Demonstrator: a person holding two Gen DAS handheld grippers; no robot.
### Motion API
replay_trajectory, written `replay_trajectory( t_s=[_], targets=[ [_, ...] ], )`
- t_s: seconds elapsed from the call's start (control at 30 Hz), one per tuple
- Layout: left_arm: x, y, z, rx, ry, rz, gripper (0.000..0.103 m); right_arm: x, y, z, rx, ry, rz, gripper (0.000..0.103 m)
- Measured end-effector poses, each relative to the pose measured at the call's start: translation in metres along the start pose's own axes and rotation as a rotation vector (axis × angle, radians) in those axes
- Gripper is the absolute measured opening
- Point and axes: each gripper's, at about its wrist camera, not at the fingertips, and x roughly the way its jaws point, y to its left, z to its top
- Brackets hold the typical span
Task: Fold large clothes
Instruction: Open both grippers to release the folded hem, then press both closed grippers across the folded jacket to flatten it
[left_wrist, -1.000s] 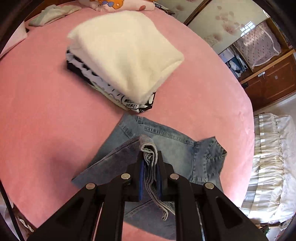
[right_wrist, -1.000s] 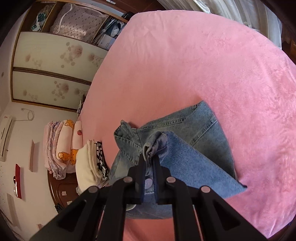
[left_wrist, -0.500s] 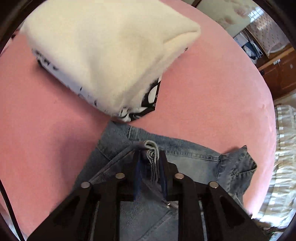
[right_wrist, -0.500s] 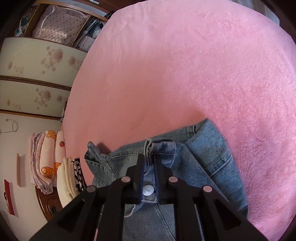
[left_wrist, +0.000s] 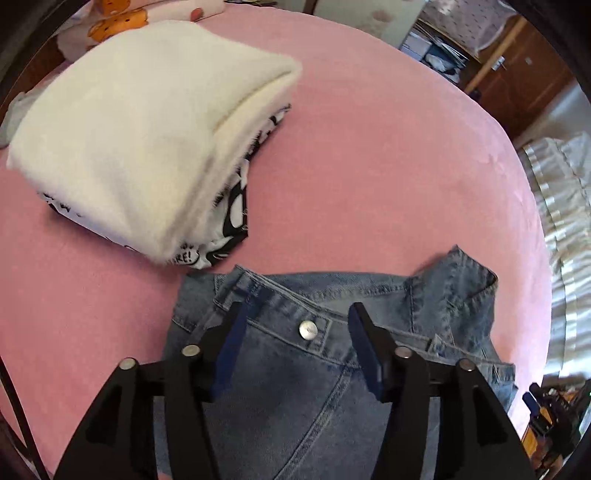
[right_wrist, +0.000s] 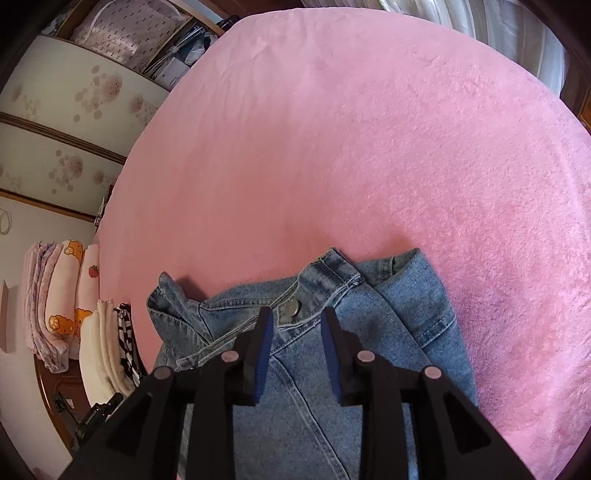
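- The denim jacket (left_wrist: 306, 373) lies folded on the pink bedspread (left_wrist: 369, 166), bottom center of both views, hem edge with its metal button (left_wrist: 308, 329) facing up.
- Left gripper (left_wrist: 295, 343) hangs right over that button, jaws well apart and opening, nothing pinched between them. Looks like the fold is being let go so it lies flat.
- Right gripper (right_wrist: 297, 345) same deal: jaws opening, narrower gap, pads off the denim.
- Upper left of the left view: cream sweater (left_wrist: 147, 122) stacked on a black-and-white printed shirt (left_wrist: 236, 206), probably the finished pile.
- Only readable writing is "…RE!" on the shirt; can't make out any brand.
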Motion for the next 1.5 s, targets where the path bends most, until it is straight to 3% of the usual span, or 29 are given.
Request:
replay_trajectory(
  t_s=[0.13,0.33,0.57,0.7,0.8,0.87,0.9,1.03,1.13,1.27,1.5],
  targets=[
    [-0.009,-0.008,-0.026,0.057,-0.023,-0.021,0.069,-0.002,0.005,-0.018,-0.050,-0.013,-0.031,0.030],
    [-0.023,-0.031,-0.070,0.169,-0.018,-0.127,0.075,-0.003,0.022,-0.061,-0.159,-0.019,-0.058,0.030],
    [-0.021,-0.067,-0.119,0.242,0.059,-0.220,0.075,0.001,0.053,-0.116,-0.318,-0.008,0.008,0.030],
    [-0.016,-0.074,-0.142,0.213,0.115,-0.278,0.074,0.003,0.065,-0.142,-0.389,0.022,0.060,0.027],
    [-0.012,-0.076,-0.160,0.210,0.161,-0.293,0.060,0.010,0.073,-0.162,-0.459,0.077,0.089,0.014],
    [-0.008,-0.077,-0.172,0.219,0.181,-0.279,0.035,0.014,0.076,-0.174,-0.504,0.106,0.090,0.011],
    [-0.004,-0.078,-0.177,0.219,0.204,-0.269,0.031,0.016,0.076,-0.180,-0.524,0.116,0.096,0.007],
    [0.007,-0.079,-0.194,0.212,0.256,-0.270,0.021,0.025,0.075,-0.202,-0.610,0.179,0.081,0.004],
    [0.014,-0.079,-0.205,0.230,0.273,-0.231,0.020,0.031,0.071,-0.213,-0.657,0.199,0.059,0.003],
    [0.026,-0.075,-0.214,0.249,0.288,-0.154,0.015,0.038,0.060,-0.213,-0.655,0.200,0.038,0.003],
    [0.025,-0.051,-0.209,0.217,0.247,-0.070,0.011,0.035,0.029,-0.199,-0.609,0.189,-0.012,0.000]
  ],
)
